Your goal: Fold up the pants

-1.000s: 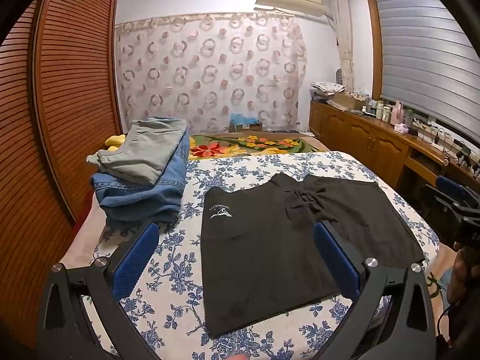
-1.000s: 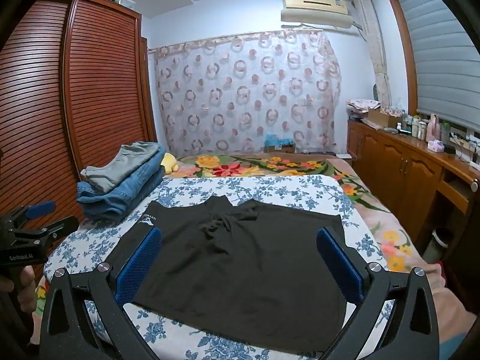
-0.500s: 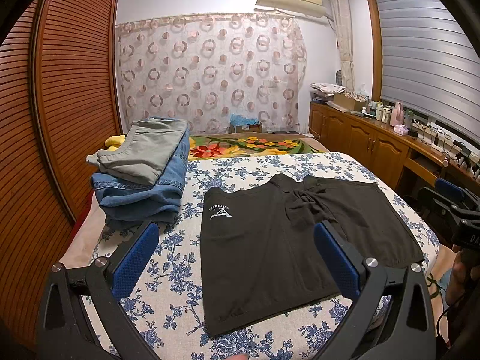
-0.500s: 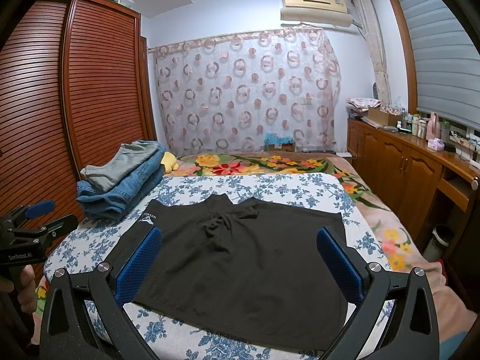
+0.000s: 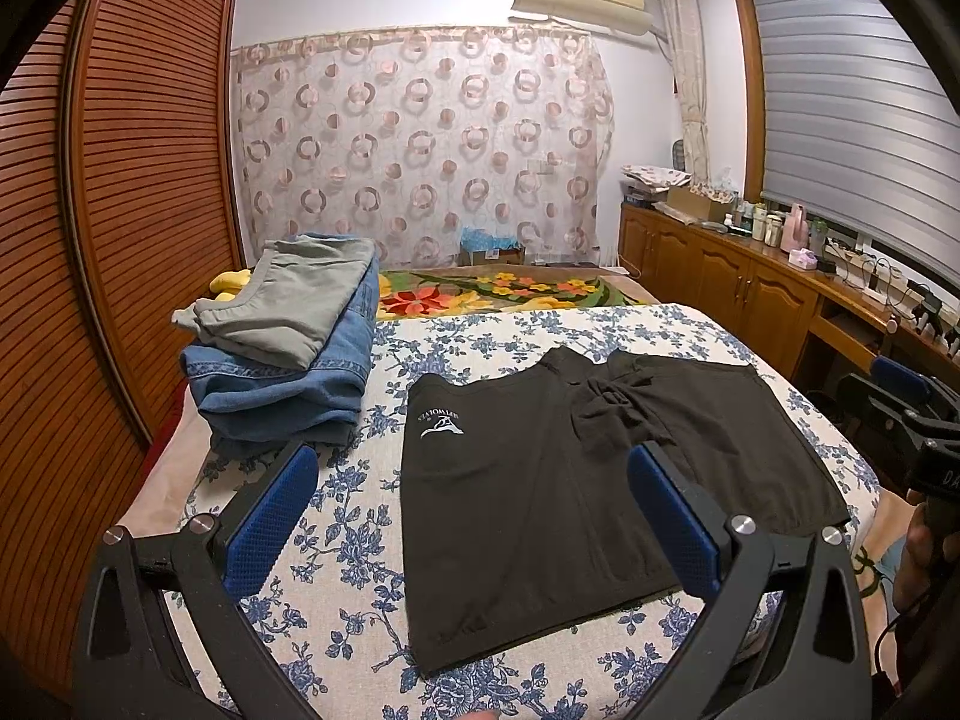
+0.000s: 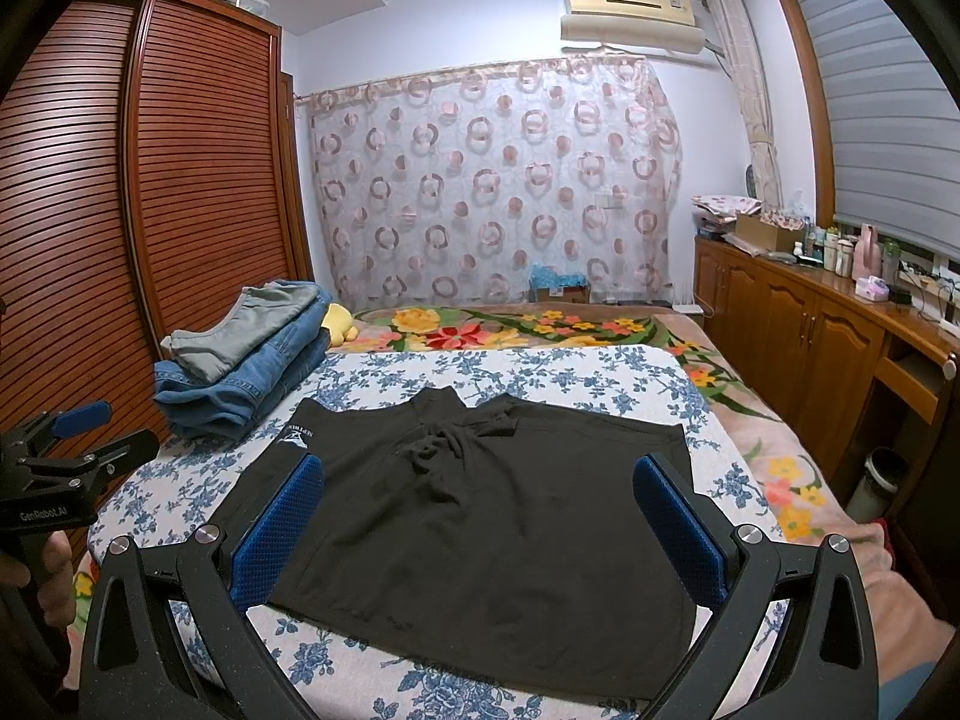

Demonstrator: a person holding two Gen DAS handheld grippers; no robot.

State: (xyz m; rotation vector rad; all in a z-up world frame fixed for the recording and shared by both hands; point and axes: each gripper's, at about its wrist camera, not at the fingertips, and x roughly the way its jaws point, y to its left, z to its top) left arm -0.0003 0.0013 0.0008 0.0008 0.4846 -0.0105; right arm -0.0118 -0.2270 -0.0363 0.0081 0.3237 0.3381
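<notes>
Nothing moved: your left gripper (image 5: 474,495) and right gripper (image 6: 480,507) hover spread wide, empty, above flat shorts (image 6: 480,504) (bed's near edge, ready for folding).

The white logo (image 5: 441,422) on the pants (image 5: 540,498) is too small to read. A yellow toy (image 6: 341,324) is mostly hidden behind the stack of clothes (image 6: 240,360). The bottles (image 6: 840,252) on the bench (image 6: 840,300) are too small to tell apart. The bed's (image 5: 336,600) near edge is cut off.
</notes>
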